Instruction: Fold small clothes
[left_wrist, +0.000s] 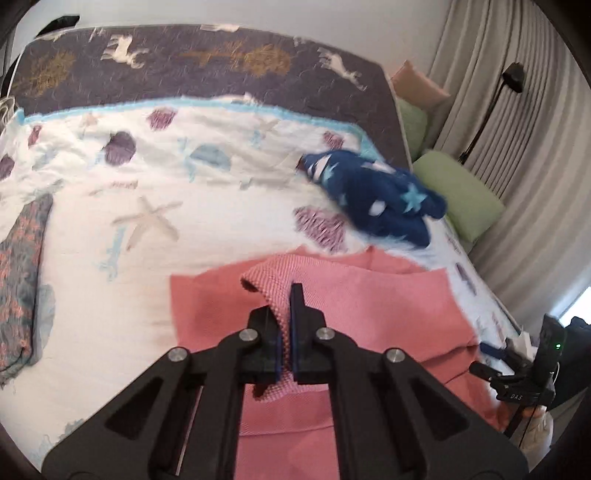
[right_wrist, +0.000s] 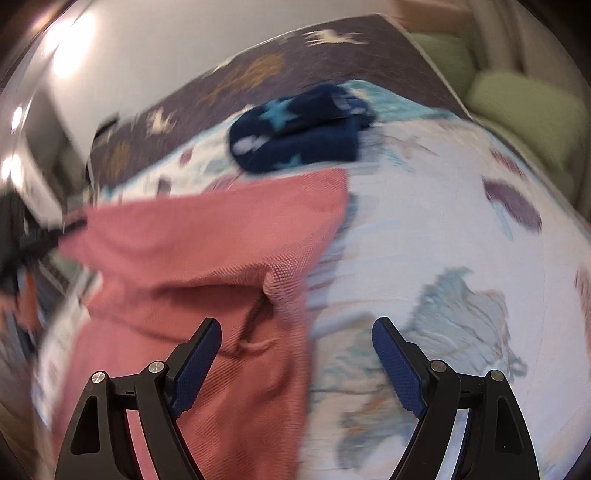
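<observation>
A pink knit garment (left_wrist: 332, 306) lies on the white seashell-print bedspread (left_wrist: 110, 229). My left gripper (left_wrist: 284, 306) is shut on a raised fold of its edge. In the right wrist view the pink garment (right_wrist: 207, 251) spreads to the left, and my right gripper (right_wrist: 295, 332) is open and empty above its right edge. The left gripper (right_wrist: 22, 236) shows blurred at the far left, holding the cloth's corner. A folded navy garment with light stars (left_wrist: 376, 195) lies at the back right of the bed, also in the right wrist view (right_wrist: 295, 136).
A grey patterned cloth (left_wrist: 22, 277) lies at the bed's left edge. A dark animal-print blanket (left_wrist: 203, 66) covers the head of the bed. Green pillows (left_wrist: 458, 192) and a pink one sit on the right by the grey curtains (left_wrist: 517, 147). The right hand-held gripper (left_wrist: 532, 369) shows at lower right.
</observation>
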